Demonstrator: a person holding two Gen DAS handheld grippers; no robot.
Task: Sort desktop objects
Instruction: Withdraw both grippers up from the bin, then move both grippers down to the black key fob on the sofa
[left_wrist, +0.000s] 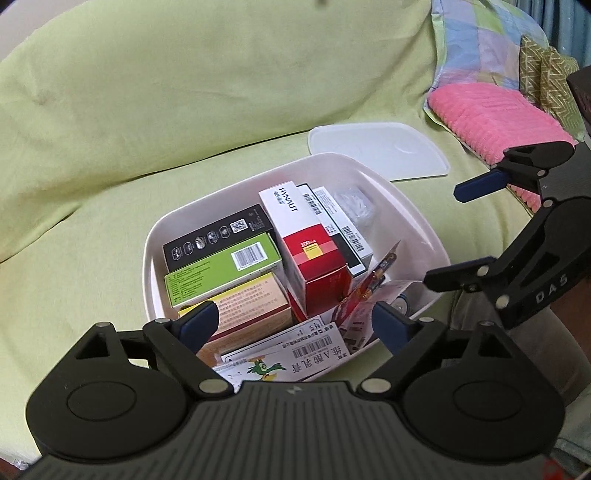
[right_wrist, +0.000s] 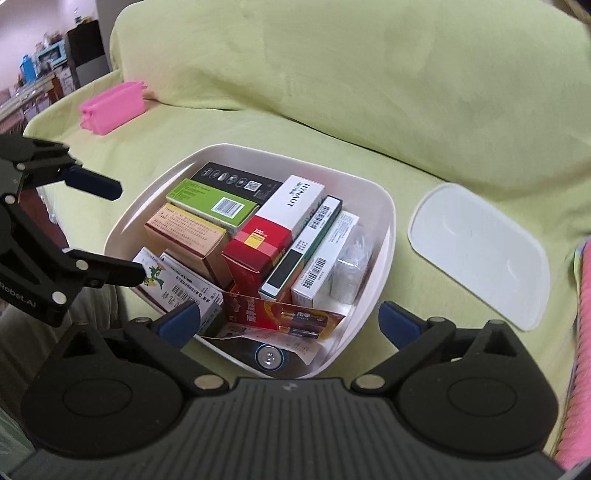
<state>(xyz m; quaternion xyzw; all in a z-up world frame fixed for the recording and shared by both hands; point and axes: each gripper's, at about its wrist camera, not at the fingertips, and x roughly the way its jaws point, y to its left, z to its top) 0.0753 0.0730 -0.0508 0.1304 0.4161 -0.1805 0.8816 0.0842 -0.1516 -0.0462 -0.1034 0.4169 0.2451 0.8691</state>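
While both grippers (left_wrist: 295, 323) (right_wrist: 290, 319) gape empty, the red-white box (right_wrist: 273, 225) lies lengthwise front-to-back.

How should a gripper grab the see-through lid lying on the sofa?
The lid lies flat on the green sofa cover, beside the white bin. I'd pinch its thin rim at the near edge, coming in low from the front; the flat top offers nothing to squeeze.

sofa (right_wrist: 332, 110) | green cover | on it: bin (right_wrist: 388, 236), lid (right_wrist: 480, 254), pink case (right_wrist: 110, 107)

White bin (right_wrist: 384, 236), lime-green sofa cover (right_wrist: 332, 92)
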